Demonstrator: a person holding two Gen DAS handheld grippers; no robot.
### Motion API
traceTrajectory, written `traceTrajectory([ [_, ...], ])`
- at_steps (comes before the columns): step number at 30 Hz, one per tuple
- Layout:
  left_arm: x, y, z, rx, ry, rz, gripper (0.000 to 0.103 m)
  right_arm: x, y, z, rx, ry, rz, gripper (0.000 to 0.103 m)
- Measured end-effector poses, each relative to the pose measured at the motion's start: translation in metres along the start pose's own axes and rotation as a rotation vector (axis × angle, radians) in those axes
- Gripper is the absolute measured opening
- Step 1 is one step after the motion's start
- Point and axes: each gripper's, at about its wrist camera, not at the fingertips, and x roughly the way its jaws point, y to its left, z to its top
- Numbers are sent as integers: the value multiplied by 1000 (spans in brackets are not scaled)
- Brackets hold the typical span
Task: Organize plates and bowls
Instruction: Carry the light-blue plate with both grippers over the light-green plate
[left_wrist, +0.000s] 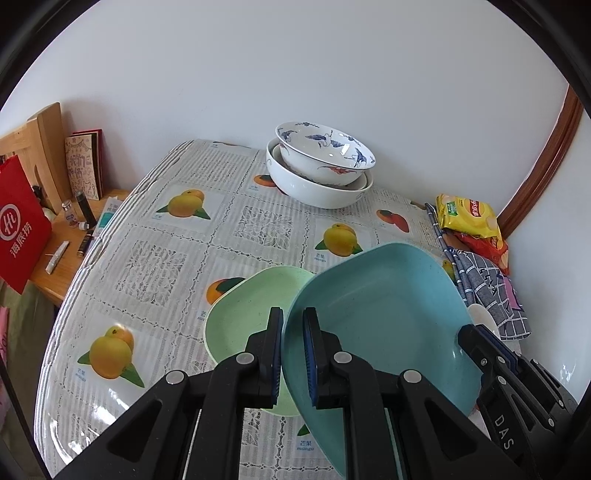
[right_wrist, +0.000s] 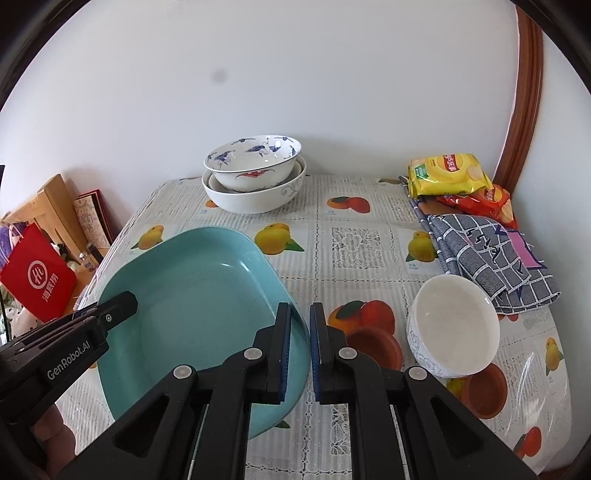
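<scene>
Both claws are pinching opposite rims of the blue plate (left_wrist: 380, 314), left claw (left_wrist: 293, 354) and right claw (right_wrist: 299, 350); it is hanging tilted over the green plate (left_wrist: 243, 317) on the tabletop (left_wrist: 177, 258); seemingly light, stiff, glossy, so rim grips are risking slip.

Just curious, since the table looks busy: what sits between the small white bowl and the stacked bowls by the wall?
Nothing. In the right wrist view, only bare fruit-print tablecloth lies between the small white bowl and the stacked bowls.
</scene>
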Motion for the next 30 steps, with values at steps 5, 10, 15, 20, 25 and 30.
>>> traceTrajectory([
  [5, 9, 12, -3, -16, 19, 13, 11, 12, 8, -3, -13, 22, 9, 10],
  [10, 17, 22, -5, -33, 36, 27, 11, 23, 16, -5, -25, 42, 17, 10],
  [15, 27, 31, -7, -49, 54, 36, 11, 34, 23, -5, -38, 57, 24, 11],
  [20, 36, 38, -8, -62, 72, 48, 11, 46, 28, -6, -49, 77, 39, 11],
  [25, 46, 47, -11, -78, 99, 65, 11, 58, 37, -9, -66, 103, 48, 11],
  [30, 58, 57, -13, -97, 137, 85, 11, 74, 45, -14, -91, 140, 56, 10],
])
